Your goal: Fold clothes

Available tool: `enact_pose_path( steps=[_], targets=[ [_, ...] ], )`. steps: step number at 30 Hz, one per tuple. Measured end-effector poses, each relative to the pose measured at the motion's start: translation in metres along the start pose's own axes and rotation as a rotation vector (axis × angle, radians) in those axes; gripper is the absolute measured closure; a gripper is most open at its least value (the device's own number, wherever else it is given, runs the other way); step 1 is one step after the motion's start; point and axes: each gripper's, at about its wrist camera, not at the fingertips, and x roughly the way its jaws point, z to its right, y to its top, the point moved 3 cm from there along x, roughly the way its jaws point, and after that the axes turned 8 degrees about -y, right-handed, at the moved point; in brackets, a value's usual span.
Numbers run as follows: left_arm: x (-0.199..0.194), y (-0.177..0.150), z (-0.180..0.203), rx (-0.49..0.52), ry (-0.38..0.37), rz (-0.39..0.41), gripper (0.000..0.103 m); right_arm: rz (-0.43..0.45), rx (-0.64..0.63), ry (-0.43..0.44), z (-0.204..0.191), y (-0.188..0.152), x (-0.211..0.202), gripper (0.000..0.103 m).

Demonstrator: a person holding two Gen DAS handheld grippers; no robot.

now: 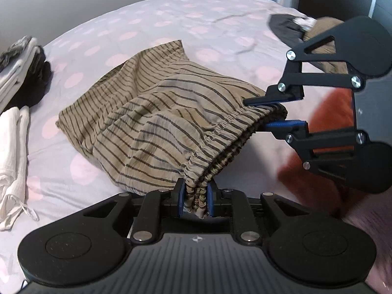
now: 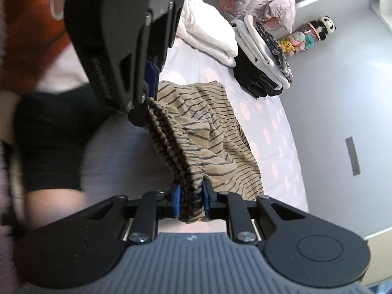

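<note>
Hand-held gripper [image 1: 195, 199] pinching striped shorts [image 1: 156, 112] waistband.

I see tan shorts [image 1: 156, 112] with thin dark stripes. My grippers are black with blue pads: left gripper [image 1: 195, 199], right gripper [image 2: 191, 202]. The bedsheet [image 1: 171, 17] is pale lilac with pink dots. White folded cloth [image 1: 13, 147] sits beside a black, white and grey-patterned stack [image 2: 264, 56]. A blurred orange cloth [image 1: 313, 161], and pastel plush toys [image 2: 306, 39].
</note>
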Motion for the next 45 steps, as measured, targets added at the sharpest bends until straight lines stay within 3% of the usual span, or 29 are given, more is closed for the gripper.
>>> enact_pose_path(
  steps=[5,9,15,21,27,32,38,45],
  targets=[
    [-0.015,-0.005,0.022,0.056,-0.021,-0.021,0.083,-0.003,0.059,0.018,-0.016,-0.009,-0.040,0.084],
    [-0.018,0.003,0.020,0.071,-0.029,-0.009,0.082,0.002,0.133,-0.001,-0.014,-0.013,-0.048,0.083],
    [-0.029,0.024,-0.001,0.024,-0.063,0.031,0.081,0.030,0.239,-0.003,0.018,-0.012,-0.035,0.083],
    [-0.043,0.063,-0.051,-0.062,-0.106,0.110,0.076,0.060,0.364,0.012,0.071,-0.007,-0.010,0.083],
    [-0.043,0.110,-0.113,-0.140,-0.077,0.173,0.071,0.057,0.489,-0.018,0.124,0.005,0.043,0.082],
    [-0.015,0.132,-0.167,-0.281,-0.053,0.209,0.068,0.029,0.578,-0.014,0.150,0.011,0.106,0.081],
    [0.033,0.137,-0.212,-0.375,-0.027,0.219,0.068,-0.009,0.633,0.022,0.163,0.009,0.190,0.081],
    [0.078,0.117,-0.258,-0.614,-0.017,0.259,0.066,-0.056,0.727,0.068,0.153,-0.004,0.264,0.080]
  ],
)
